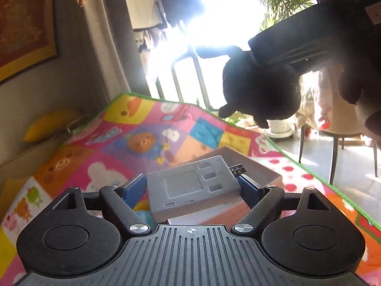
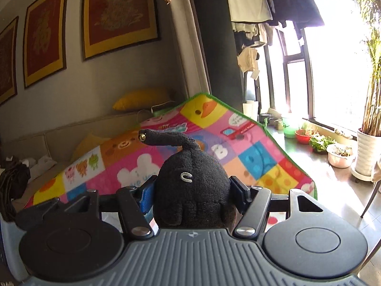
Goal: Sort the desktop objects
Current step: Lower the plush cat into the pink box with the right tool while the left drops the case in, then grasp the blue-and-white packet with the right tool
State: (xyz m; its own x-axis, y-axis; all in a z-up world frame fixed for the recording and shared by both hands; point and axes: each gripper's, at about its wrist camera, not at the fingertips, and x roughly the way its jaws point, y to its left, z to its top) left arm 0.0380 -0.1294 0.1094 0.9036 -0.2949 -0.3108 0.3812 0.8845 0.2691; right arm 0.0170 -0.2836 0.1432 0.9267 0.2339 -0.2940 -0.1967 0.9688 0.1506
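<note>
My left gripper [image 1: 192, 186] is shut on a grey box-shaped device [image 1: 190, 187] with a screen and buttons, held above a brown cardboard box [image 1: 259, 166] on the colourful play mat [image 1: 107, 147]. A black plug [image 1: 238, 168] sticks out of the device's far end. My right gripper [image 2: 193, 193] is shut on a black plush toy [image 2: 193, 186] with a long tail [image 2: 166, 139], held above the mat [image 2: 250, 157]. In the left wrist view the plush toy [image 1: 259, 88] and the right gripper's body [image 1: 316, 35] hang high at the right.
The mat's green edge [image 1: 309, 171] drops to the floor at the right, with a chair [image 1: 338, 143] beyond. A sofa with a yellow cushion [image 2: 142, 100] lies to the left. Plant pots [image 2: 340, 157] stand by the bright window.
</note>
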